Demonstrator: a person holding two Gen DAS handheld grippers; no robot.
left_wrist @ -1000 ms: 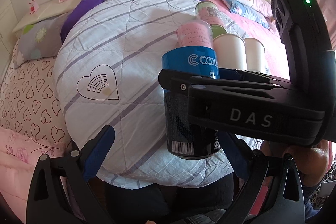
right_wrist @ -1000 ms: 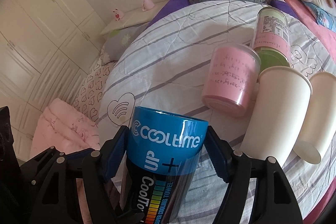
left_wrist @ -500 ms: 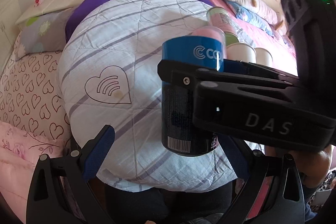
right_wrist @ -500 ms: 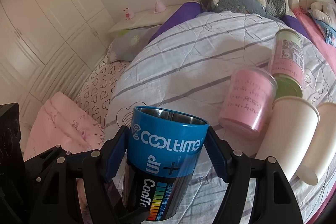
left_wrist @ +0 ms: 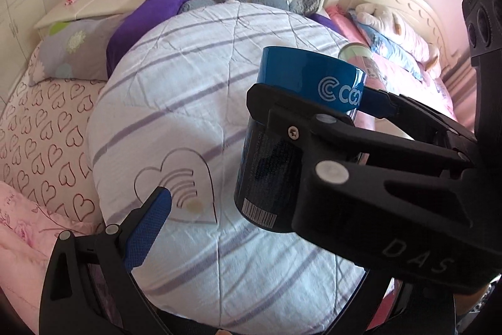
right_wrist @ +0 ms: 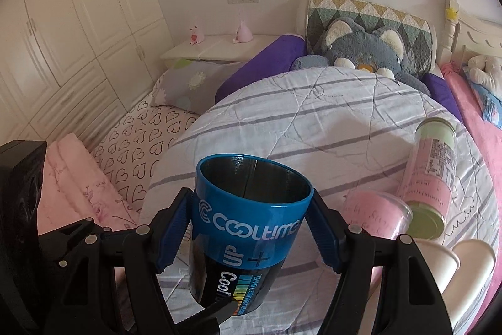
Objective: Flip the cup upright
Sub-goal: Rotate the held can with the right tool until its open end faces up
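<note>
A blue and black "COOLTIME" cup (right_wrist: 248, 228) is held in the air above the striped quilt (right_wrist: 329, 121). Its open mouth faces up and slightly away. My right gripper (right_wrist: 251, 228) is shut on the cup, blue pads on both sides of the blue band. In the left wrist view the cup (left_wrist: 282, 146) hangs at centre right, clamped by the right gripper's black body. My left gripper (left_wrist: 260, 215) is open and empty; its left blue pad shows at lower left, the other finger is hidden behind the right gripper.
A pink cylinder (right_wrist: 376, 215) and a green-and-pink canister (right_wrist: 433, 175) lie on the quilt at right. Two white paper cups (right_wrist: 451, 259) lie beside them. A grey plush toy (right_wrist: 364, 52) sits at the headboard. Pink bedding (right_wrist: 72, 178) lies at left.
The right gripper has lifted and tilted the cup, so its open mouth now shows from above. The cup has risen away from the quilt. The left gripper stays open.
</note>
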